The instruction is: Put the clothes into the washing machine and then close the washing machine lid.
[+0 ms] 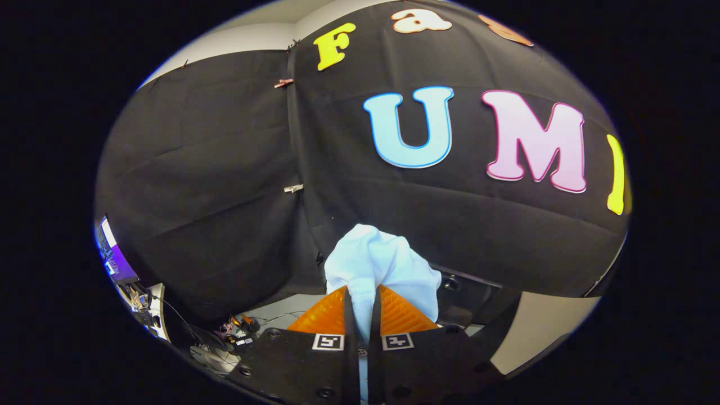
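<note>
My gripper [361, 301] is shut on a pale blue-white cloth [377, 261]. Both fingers [326, 315] press on a pinched fold of it, and the rest bunches up just ahead of the fingertips. The gripper is raised and faces the black booth wall [225, 185]. A dark curved edge [478, 287], perhaps part of the washing machine, shows just beyond the cloth to the right, but I cannot tell for sure.
A lit screen [112, 253] and a desk with cables and small items [225, 332] lie low to the left of the fingers. A pale surface [540, 326] shows low on the right. Small clips [292, 188] pin the wall cloth.
</note>
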Demonstrator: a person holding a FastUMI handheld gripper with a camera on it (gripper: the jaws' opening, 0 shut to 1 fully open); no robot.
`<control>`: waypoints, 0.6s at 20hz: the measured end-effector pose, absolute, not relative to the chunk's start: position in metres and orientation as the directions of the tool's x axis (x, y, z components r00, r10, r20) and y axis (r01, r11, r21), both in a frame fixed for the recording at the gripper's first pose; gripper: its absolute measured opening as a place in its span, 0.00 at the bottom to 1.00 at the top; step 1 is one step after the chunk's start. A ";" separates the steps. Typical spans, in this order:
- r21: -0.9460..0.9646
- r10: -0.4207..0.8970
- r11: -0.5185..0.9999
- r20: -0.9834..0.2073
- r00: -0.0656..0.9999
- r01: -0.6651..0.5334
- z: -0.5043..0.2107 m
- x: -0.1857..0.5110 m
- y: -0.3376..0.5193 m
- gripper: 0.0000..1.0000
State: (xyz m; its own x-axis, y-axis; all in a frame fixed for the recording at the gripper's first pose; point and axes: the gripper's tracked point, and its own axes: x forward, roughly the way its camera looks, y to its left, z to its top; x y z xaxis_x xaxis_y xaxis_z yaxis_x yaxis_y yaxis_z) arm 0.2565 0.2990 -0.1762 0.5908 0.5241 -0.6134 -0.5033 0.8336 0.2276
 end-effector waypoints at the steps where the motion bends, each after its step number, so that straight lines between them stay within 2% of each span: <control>1: 0.231 0.532 0.826 -0.621 0.575 -0.514 -0.189 0.259 0.307 0.10; 7: 0.170 0.521 0.784 -0.702 0.485 -0.597 -0.263 0.263 0.338 0.10; 12: 0.214 0.515 0.773 -0.762 0.394 -0.597 -0.325 0.264 0.339 0.10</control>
